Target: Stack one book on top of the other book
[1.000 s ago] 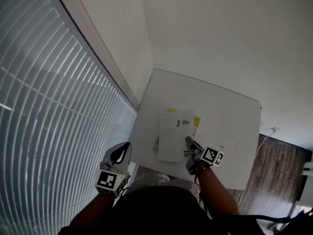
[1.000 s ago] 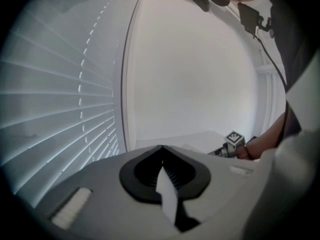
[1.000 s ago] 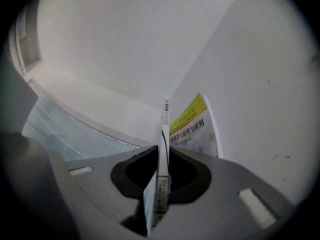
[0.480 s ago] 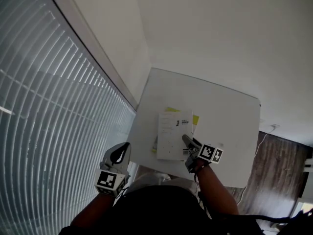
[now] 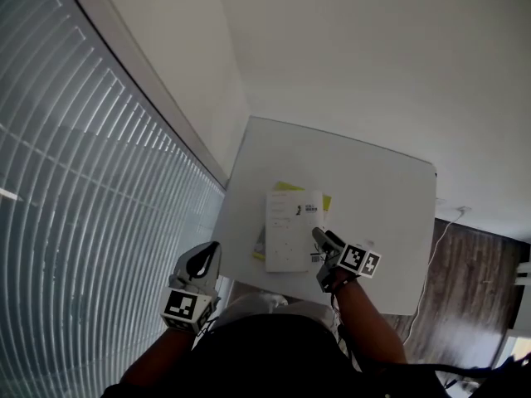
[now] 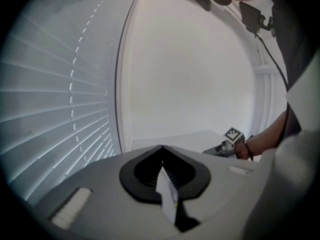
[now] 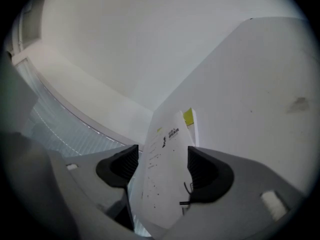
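Observation:
A white book (image 5: 290, 230) lies on top of a yellow book (image 5: 329, 200) near the front of the white table (image 5: 373, 181). My right gripper (image 5: 319, 237) is at the white book's near right corner. In the right gripper view the white book (image 7: 165, 169) passes between the jaws of my right gripper (image 7: 162, 156), which are opening, and the pads stand just off its edges. The yellow book (image 7: 188, 117) peeks out beyond it. My left gripper (image 5: 203, 259) hangs off the table's near left side, its jaws (image 6: 161, 156) together, with a thin white strip between the pads.
Window blinds (image 5: 75, 181) fill the left side and a plain wall (image 5: 373, 56) rises behind the table. Wooden floor (image 5: 473, 288) with a white cable lies to the right. From the left gripper view the right gripper (image 6: 222, 148) shows at the table (image 6: 175, 139) edge.
The right gripper stays at the white book's near right corner and has rolled slightly. Books and left gripper have not moved.

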